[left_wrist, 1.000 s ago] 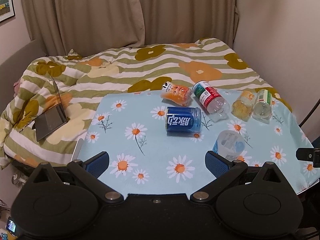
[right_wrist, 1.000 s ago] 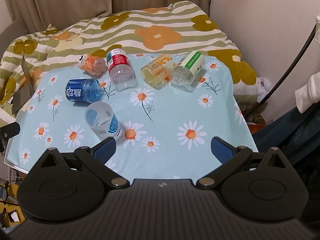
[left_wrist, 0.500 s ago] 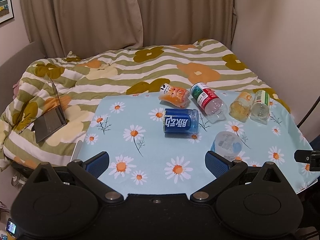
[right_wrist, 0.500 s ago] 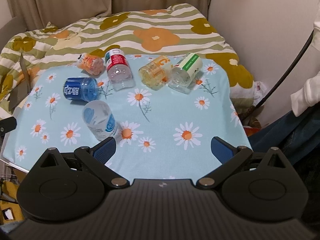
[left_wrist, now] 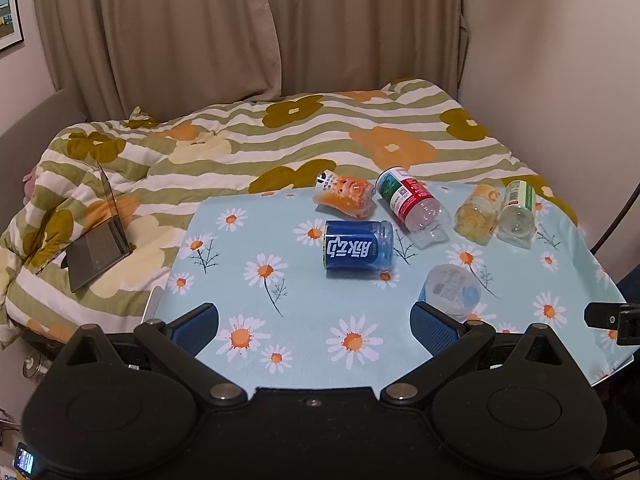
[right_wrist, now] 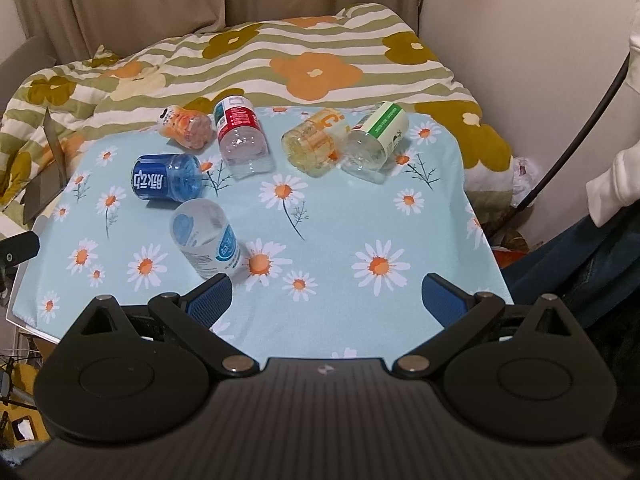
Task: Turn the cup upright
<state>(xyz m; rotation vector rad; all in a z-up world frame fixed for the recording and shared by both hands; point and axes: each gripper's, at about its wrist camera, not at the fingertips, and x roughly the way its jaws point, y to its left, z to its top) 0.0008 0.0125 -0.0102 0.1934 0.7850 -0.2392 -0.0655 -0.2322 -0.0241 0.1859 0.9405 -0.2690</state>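
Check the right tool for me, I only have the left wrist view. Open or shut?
Observer: Open. The right tool has its jaws spread wide, with nothing between them.
Operator: The pale-blue cup is half hidden in my view. How does it lie?
Observer: On its side on the daisy cloth, whole body visible, its near end just ahead of the right tool's left-hand finger.
Operator: Anything off the table's right side?
Observer: Yes, a person: a white sleeve and dark trousers beyond the right edge.
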